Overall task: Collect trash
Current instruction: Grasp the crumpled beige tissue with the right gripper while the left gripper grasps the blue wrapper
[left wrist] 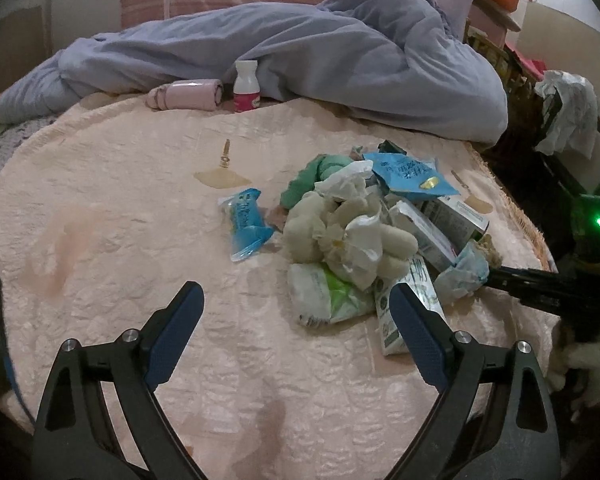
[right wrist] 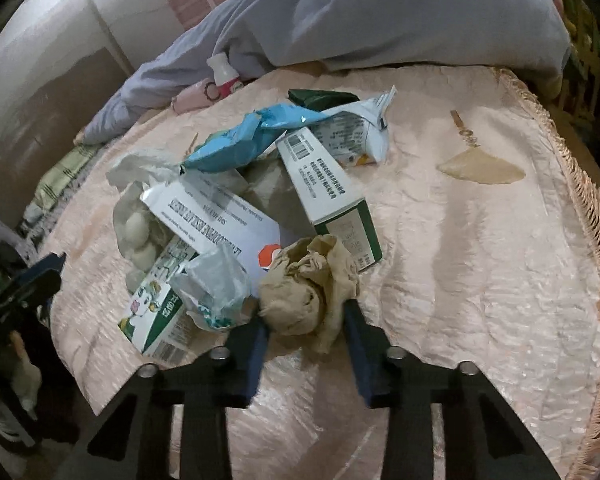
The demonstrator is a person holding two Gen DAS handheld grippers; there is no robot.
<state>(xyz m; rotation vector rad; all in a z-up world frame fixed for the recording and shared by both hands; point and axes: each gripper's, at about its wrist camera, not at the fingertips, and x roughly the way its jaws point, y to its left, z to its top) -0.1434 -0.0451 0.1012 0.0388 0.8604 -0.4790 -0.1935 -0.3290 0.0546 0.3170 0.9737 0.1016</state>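
A heap of trash (left wrist: 364, 232) lies on a peach bedspread (left wrist: 140, 240): crumpled tissues, blue wrappers, white cartons, a green cloth. A loose blue wrapper (left wrist: 246, 224) lies left of the heap. My left gripper (left wrist: 296, 304) is open and empty, just in front of the heap. In the right wrist view my right gripper (right wrist: 306, 316) is shut on a crumpled brown paper wad (right wrist: 308, 284) at the heap's near edge, beside a white carton (right wrist: 216, 216) and a green-edged box (right wrist: 332, 188). The right gripper also shows in the left wrist view (left wrist: 500, 274).
A rumpled grey-blue duvet (left wrist: 300, 60) lies along the far side of the bed. A small white bottle with a pink label (left wrist: 246, 86) and a pink roll (left wrist: 188, 94) stand before it. The bed's fringed edge (right wrist: 580, 184) runs on the right. Dark clutter (left wrist: 560, 120) lies beyond the bed.
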